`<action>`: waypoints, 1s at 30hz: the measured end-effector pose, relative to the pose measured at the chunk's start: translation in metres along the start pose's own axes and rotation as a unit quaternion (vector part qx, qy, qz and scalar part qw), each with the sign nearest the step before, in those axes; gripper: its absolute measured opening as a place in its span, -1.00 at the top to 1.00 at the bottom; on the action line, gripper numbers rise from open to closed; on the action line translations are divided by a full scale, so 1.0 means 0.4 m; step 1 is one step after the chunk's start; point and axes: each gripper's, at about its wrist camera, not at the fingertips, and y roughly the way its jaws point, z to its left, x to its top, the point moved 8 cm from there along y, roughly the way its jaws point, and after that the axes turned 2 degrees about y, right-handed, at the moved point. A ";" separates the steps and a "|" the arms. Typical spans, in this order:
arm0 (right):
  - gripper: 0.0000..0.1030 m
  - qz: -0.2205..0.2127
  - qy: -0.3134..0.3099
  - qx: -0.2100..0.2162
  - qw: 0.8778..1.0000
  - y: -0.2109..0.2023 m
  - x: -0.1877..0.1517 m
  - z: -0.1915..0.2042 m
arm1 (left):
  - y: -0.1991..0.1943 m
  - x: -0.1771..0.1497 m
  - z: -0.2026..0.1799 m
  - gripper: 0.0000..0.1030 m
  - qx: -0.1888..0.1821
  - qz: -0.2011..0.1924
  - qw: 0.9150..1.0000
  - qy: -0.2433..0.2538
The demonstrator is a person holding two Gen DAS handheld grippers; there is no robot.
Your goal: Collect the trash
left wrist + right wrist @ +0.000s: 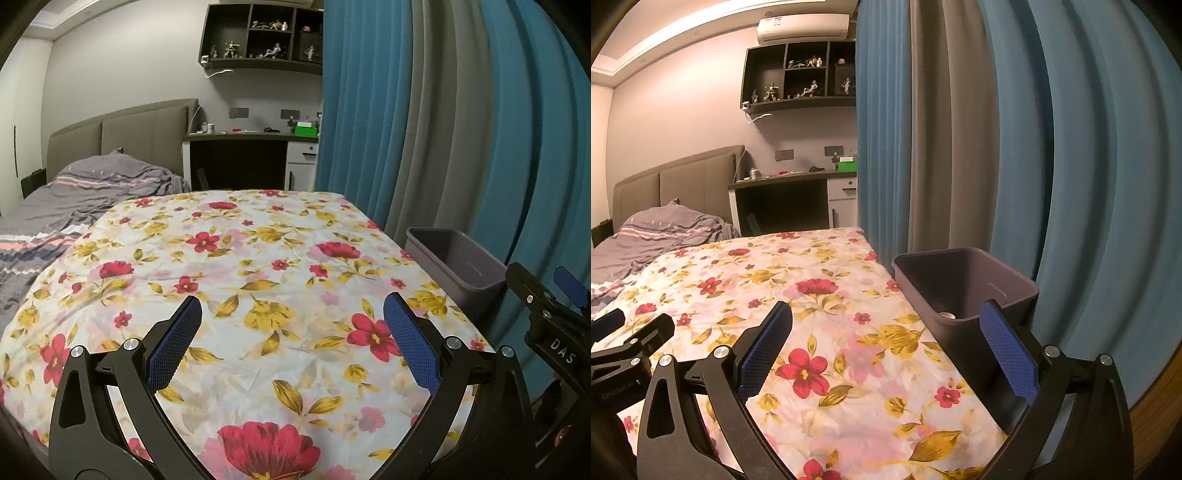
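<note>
Floral cloth [258, 258] in red and yellow fills my view, spread over the worktop in front of me. My left tongs [291, 343] hang above it with the blue pads [173, 347] spread wide and nothing between them. My right tongs [886, 350] are just as wide and just as empty; their right pad stands in front of the near corner of the bin, though I cannot tell whether it touches.

The grey bin [964, 284] sits just beside the worktop's right edge, against the blue curtain [1089, 184]. Looking down into it from the right wrist view, I can make out one small pale round thing [948, 315] at the bottom; what it is, I cannot tell. From the left wrist view the same bin [454, 258] shows past the worktop's far right corner, and the other tongs' black frame [546, 317] pokes in at the right edge.

To the left lies a bed with a grey striped cover [92, 192]. At the back wall stands a dark desk [251, 138] with small clutter.
</note>
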 end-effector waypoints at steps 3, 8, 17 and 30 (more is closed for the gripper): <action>-0.89 0.001 0.000 0.000 1.000 0.000 0.000 -0.001 | 0.001 0.000 -0.001 -0.89 -0.001 0.001 1.000 0.000; -0.89 0.000 0.000 0.000 1.000 -0.001 0.001 -0.002 | 0.001 -0.001 -0.002 -0.89 -0.002 0.001 1.000 -0.001; -0.89 0.000 0.001 0.000 1.000 0.000 0.000 -0.004 | 0.001 -0.002 -0.003 -0.89 -0.002 0.001 1.000 -0.001; -0.89 0.000 0.001 0.000 1.000 0.000 0.000 -0.007 | 0.002 -0.005 -0.004 -0.89 -0.003 0.002 1.000 -0.001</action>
